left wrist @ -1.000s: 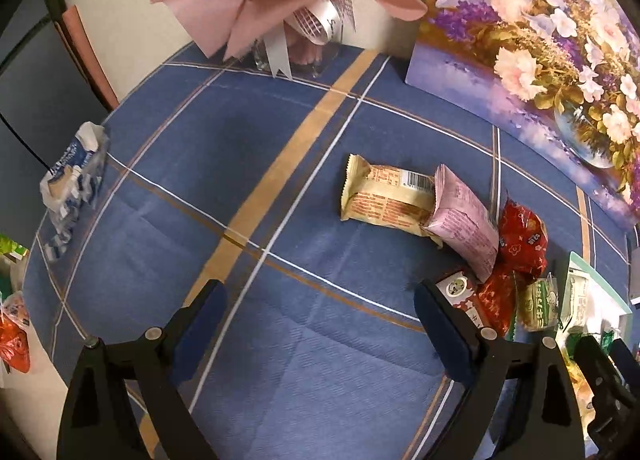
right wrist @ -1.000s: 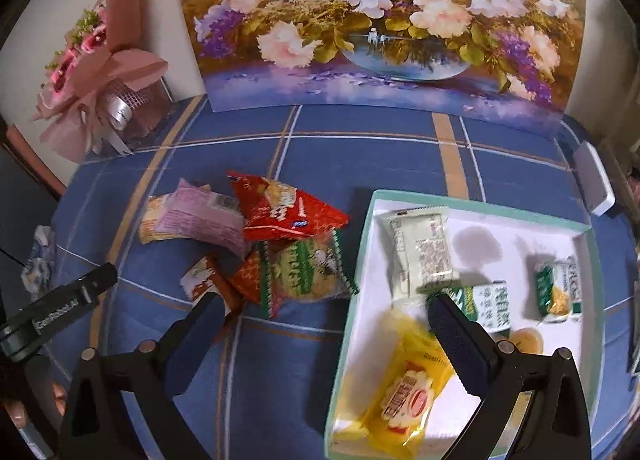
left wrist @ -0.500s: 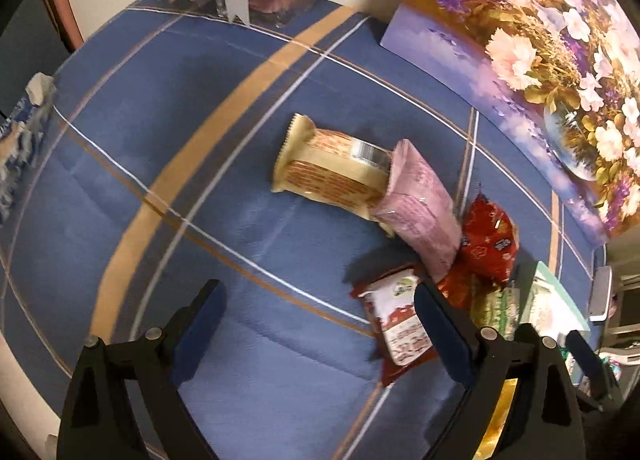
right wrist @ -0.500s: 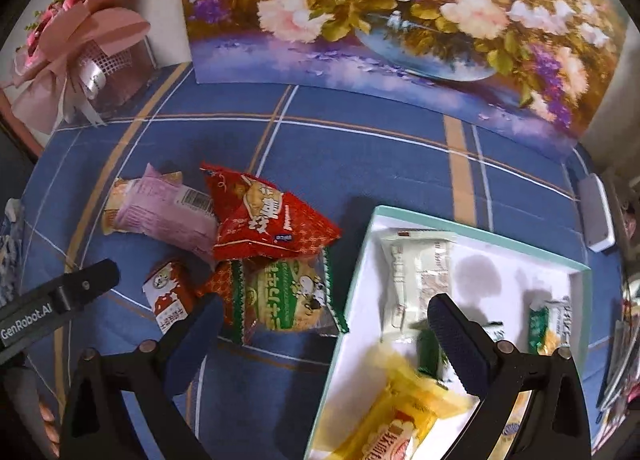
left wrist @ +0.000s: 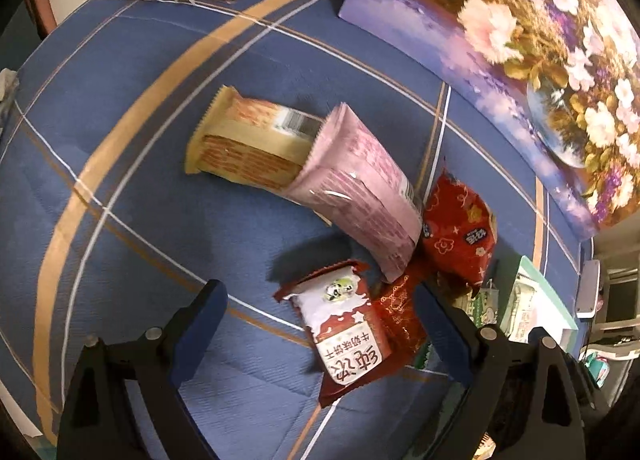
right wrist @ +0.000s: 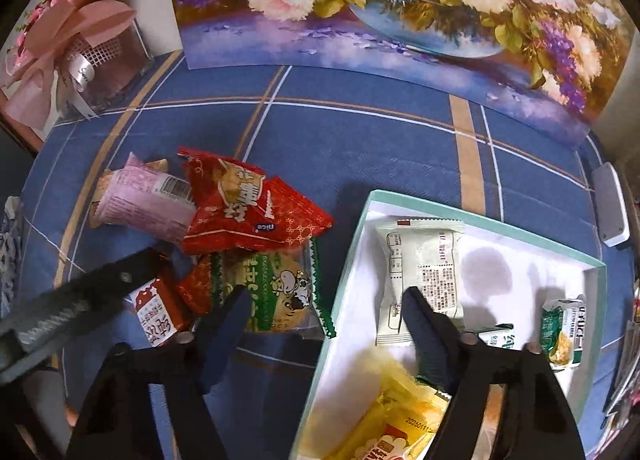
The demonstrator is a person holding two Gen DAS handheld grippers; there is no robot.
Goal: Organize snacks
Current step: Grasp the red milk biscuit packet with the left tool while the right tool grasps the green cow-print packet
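Right now the left gripper [left wrist: 320, 316] hangs over the blue plaid worktop [left wrist: 132, 164] with its jaws wide apart and nothing between the pads; the brown-and-white snack pack [left wrist: 344, 324] lies flat on the cloth in the gap between them, not touching either finger as far as can be told. Just behind it a pink packet [left wrist: 360, 188] leans over the end of a tan wafer pack [left wrist: 248, 140], and a red pouch [left wrist: 460, 232] sits against the pink packet's far end.

From the right wrist view, the right gripper [right wrist: 324, 320] is also spread open and empty, straddling the near-left rim of the teal-edged box [right wrist: 480, 216]. One finger is over a green cookie pack [right wrist: 276, 288] on the cloth, the other over the box's white floor. Inside the box lie a white sachet [right wrist: 420, 272], a yellow bag [right wrist: 384, 420] (partly hidden by the finger), and a small green-and-white pack [right wrist: 564, 328] at the right wall. A big red bag [right wrist: 248, 212] overlaps the cookie pack's far edge. A flower painting [right wrist: 400, 0] stands along the back, and a pink bouquet [right wrist: 68, 44] sits at the far left corner.
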